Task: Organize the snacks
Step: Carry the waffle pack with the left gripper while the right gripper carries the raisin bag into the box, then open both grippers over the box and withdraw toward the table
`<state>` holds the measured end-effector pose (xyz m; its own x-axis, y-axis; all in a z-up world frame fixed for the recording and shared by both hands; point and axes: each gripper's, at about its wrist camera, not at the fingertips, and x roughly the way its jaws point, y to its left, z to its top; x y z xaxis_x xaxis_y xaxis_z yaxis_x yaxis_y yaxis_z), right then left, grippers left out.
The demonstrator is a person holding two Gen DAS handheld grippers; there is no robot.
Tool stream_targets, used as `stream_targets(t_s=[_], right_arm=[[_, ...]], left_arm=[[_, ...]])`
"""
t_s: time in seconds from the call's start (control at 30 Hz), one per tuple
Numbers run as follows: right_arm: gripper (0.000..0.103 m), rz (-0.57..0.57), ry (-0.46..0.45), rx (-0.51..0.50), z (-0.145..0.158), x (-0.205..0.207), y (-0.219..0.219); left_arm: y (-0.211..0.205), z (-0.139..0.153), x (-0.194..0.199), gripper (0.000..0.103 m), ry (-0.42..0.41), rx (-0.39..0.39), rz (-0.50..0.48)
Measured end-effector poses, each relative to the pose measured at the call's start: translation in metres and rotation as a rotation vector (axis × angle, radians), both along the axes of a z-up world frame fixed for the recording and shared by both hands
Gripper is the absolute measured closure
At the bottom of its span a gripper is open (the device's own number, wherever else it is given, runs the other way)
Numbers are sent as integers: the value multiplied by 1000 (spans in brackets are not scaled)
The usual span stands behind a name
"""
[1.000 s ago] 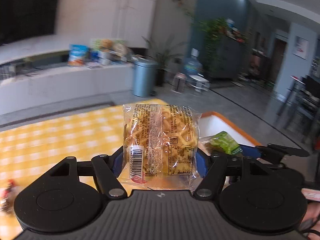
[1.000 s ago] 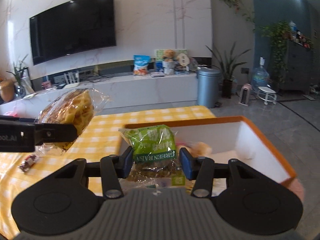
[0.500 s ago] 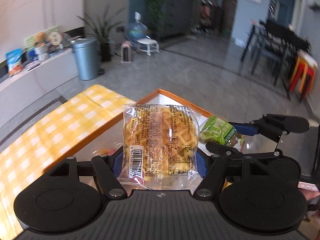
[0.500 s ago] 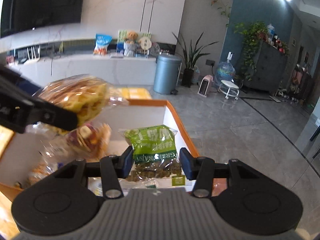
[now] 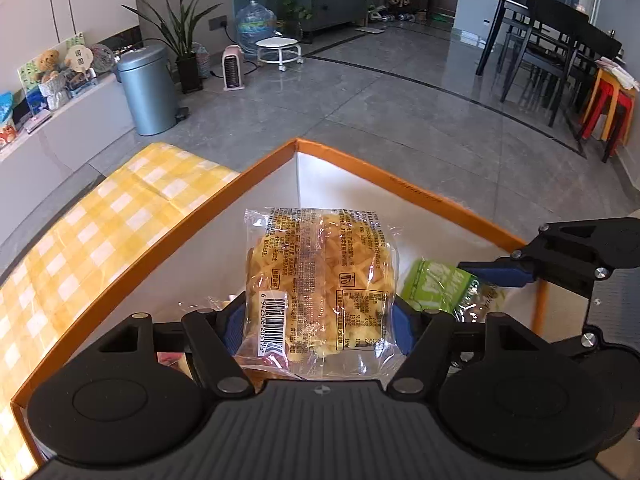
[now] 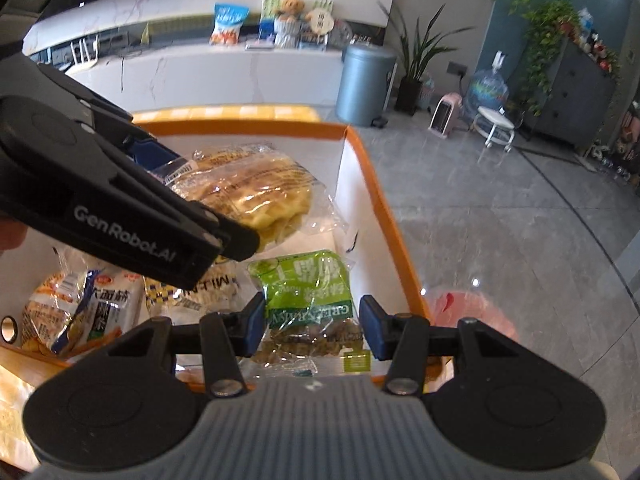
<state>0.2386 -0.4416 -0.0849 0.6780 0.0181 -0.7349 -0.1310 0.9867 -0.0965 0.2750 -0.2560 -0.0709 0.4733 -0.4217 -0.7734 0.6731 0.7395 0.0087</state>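
The clear pack of yellow noodle snack (image 5: 320,280) is gripped between the blue pads of the left tongs (image 5: 318,320), which are clenched on its lower part. The pack stands upright, with the barcode at its lower left, and it hangs over the inside of the box (image 5: 224,200). In the right wrist view the same pack (image 6: 256,188) is above the middle of the box (image 6: 384,208), with the black left tongs (image 6: 188,184) coming in from the left.

The green raisin bag (image 6: 308,292) is between the pads of the right tongs (image 6: 312,320). The left pad touches the bag; at the right pad a narrow gap shows, so I cannot tell if these tongs grip it or have let go. In the left wrist view the bag (image 5: 436,284) is near the right wall of the box, with a blue pad of the right tongs (image 5: 500,274) against its upper side.

More snack packs (image 6: 92,308) lie on the box bottom at its left part. The box has an orange rim and white walls. It stands at the far end of the surface, which has a yellow checked cloth (image 5: 100,224). Beyond the surface are a grey floor (image 5: 360,100) and a grey bin (image 5: 146,88).
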Motion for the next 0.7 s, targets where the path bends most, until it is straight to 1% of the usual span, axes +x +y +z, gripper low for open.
stream_targets(t_s=[0.1,0.17,0.27,0.33,0.37,0.5,0.57,0.6,0.63,0.67,0.7], right_arm=[[53,10,17,-18,-3,2,8],[55,8,19,-39,-3,4,12],[54,16,28,-38,-2,4,17],[53,18,28,-52,-1,4,19],[49,17,26,-65,-1,3,21],[43,31,24,-97,4,1,26],[33,34,21,-118,8,-1,29],[30,34,15,-128,10,-2,31],[25,35,6,-136,12,-4,33],[22,35,1,-145,14,-6,34],[22,34,-6,-155,17,-9,36]], left_arm=[[-3,-1,2,22,8,2,8],[-5,-1,0,21,12,8,14],[-6,0,-3,17,20,15,7],[-4,2,-2,16,26,13,5],[-3,4,-2,15,27,9,7],[2,12,-4,13,54,-14,5],[4,16,-7,13,70,-20,-13],[6,19,-9,13,71,-25,-19],[9,22,-12,13,67,-35,-19],[13,26,-15,12,61,-45,-18],[16,29,-18,12,55,-57,-15]])
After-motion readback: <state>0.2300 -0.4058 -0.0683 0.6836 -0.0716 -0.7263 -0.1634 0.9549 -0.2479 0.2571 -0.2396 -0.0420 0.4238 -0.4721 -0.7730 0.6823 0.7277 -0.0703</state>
